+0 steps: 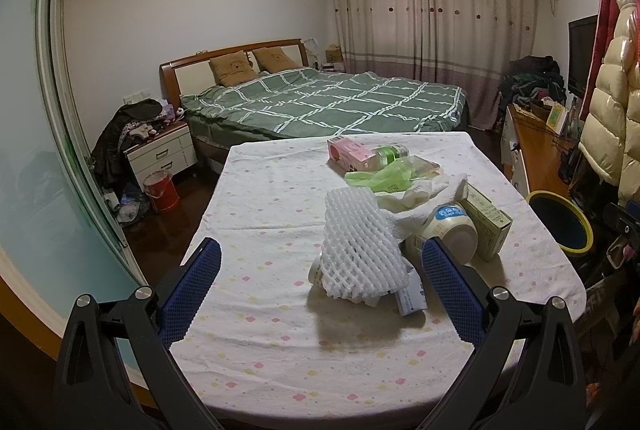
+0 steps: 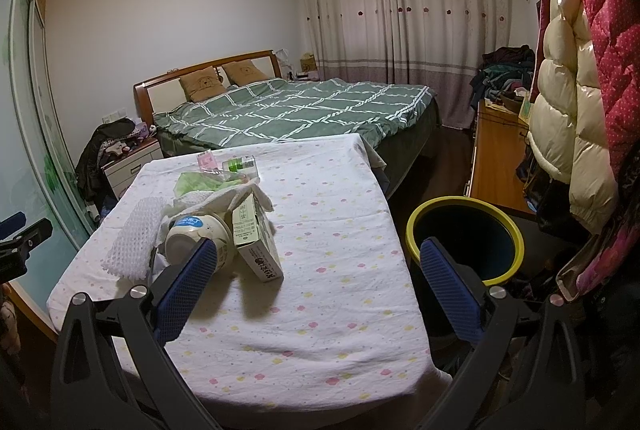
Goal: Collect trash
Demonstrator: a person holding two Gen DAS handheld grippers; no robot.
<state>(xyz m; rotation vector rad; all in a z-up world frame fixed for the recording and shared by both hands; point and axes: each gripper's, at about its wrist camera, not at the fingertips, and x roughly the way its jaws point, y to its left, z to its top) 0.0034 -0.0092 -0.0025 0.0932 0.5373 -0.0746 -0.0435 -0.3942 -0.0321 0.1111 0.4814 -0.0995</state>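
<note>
Both left tongs (image 1: 320, 282) and right tongs (image 2: 318, 280) hover spread wide and empty above the table (image 1: 260, 362), draped in flower-dotted cloth; its trash heap holds one white foam net (image 1: 352, 250), one round white cup (image 1: 454, 226), one green carton (image 1: 486, 226), crumpled tissue; one yellow-rimmed round bin (image 2: 466, 244) stands beside the table.

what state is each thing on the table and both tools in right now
left tool: open, empty, above the table
right tool: open, empty
foam net: lying draped over other trash
white cup: tipped on its side
green box: lying tilted against the cup
pink carton: lying flat
green bag: crumpled
bin: upright, open, beside the table
</note>
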